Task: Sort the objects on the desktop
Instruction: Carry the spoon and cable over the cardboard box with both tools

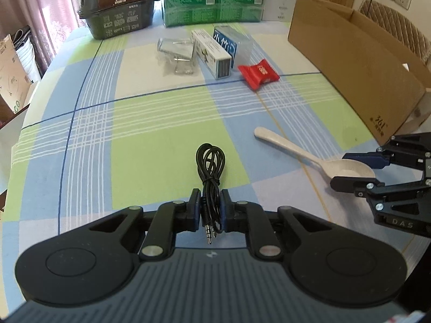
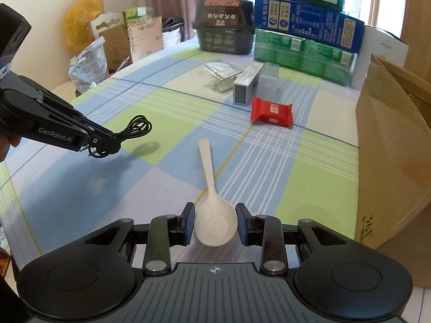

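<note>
A coiled black audio cable (image 1: 211, 161) sticks out forward from my left gripper (image 1: 211, 196), which is shut on it near the two plugs. In the right wrist view the left gripper (image 2: 115, 145) holds the cable (image 2: 137, 127) above the checked tablecloth, with its shadow below. A pale speckled spoon (image 2: 207, 167) lies on the cloth, handle pointing away. My right gripper (image 2: 215, 210) has its blue pads against both sides of the spoon's bowl. The left wrist view shows the right gripper (image 1: 340, 169) at the right edge, around the bowl of the spoon (image 1: 291, 148).
An open cardboard box (image 1: 350, 62) stands on the right. Mid-table lie a red snack packet (image 1: 258, 73), a white carton (image 1: 212, 53), a blue packet (image 1: 229, 41) and a clear plastic case (image 1: 176, 51). A dark noodle tub (image 1: 118, 8) and stacked green and blue packs (image 1: 212, 8) line the back.
</note>
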### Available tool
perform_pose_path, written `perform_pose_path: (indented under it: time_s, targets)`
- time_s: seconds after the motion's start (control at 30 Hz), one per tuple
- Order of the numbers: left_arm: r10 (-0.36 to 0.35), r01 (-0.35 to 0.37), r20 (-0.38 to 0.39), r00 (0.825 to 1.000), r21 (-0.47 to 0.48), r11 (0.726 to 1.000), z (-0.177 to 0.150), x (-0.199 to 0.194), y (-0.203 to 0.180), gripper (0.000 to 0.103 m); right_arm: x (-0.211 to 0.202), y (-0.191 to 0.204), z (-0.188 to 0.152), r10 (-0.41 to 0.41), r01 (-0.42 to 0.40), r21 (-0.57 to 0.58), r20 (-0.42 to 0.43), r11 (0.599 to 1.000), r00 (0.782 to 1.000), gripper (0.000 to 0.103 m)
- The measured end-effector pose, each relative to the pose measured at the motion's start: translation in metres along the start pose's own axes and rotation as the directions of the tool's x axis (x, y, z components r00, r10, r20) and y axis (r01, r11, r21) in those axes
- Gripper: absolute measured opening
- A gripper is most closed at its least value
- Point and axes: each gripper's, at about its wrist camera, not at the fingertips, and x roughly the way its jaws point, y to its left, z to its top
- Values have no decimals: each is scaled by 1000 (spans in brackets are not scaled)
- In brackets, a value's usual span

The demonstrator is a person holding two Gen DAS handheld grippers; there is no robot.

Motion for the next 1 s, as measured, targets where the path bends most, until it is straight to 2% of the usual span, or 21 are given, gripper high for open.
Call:
perform_pose_path:
  time_s: [0.53, 0.83, 1.0]
  targets:
    - [-27, 28, 25, 999, -22, 999, -2, -9, -28, 11, -21, -2, 3, -28, 25, 38, 74, 999, 997, 29]
    - [-40, 43, 41, 998, -66, 997, -7, -27, -52, 11, -47, 3, -4, -51, 43, 72, 113, 996, 992, 29]
    - [-42, 47, 56, 998, -78, 996, -7, -44, -65, 11, -69, 4, -8, -61, 43, 132, 134, 990, 989, 29]
